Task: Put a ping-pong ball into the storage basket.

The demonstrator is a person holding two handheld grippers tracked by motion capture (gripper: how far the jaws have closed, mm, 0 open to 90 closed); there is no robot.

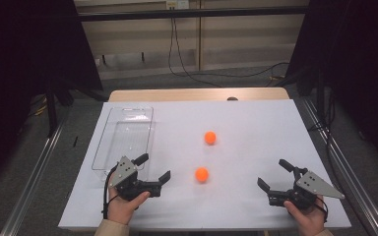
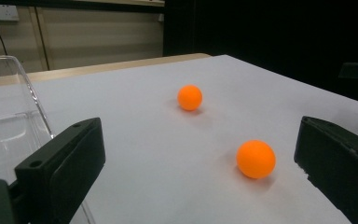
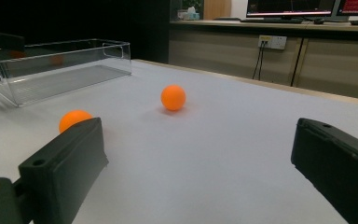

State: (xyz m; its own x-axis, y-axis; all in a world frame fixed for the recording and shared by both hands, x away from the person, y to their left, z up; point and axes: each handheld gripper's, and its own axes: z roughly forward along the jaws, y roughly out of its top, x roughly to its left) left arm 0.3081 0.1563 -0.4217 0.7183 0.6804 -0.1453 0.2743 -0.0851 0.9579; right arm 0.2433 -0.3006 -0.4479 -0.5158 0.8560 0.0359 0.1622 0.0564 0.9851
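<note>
Right of the bin (image 1: 123,137), near ball (image 1: 202,174) sits just ahead of the left gripper (image 1: 152,168); both it and the right gripper (image 1: 274,175) gape wide, empty; clip it off-centre and it'll probably roll off.

A white-topped rectangular table (image 1: 256,123) with a pale wooden far edge stands on grey floor (image 1: 216,81) between black curtains (image 1: 24,44). Beige panelled wall cabinets (image 1: 236,39) line the back, black cables (image 1: 177,49) trailing from a white wall socket (image 1: 176,4). Monitors (image 3: 289,7) glow on a distant counter.
</note>
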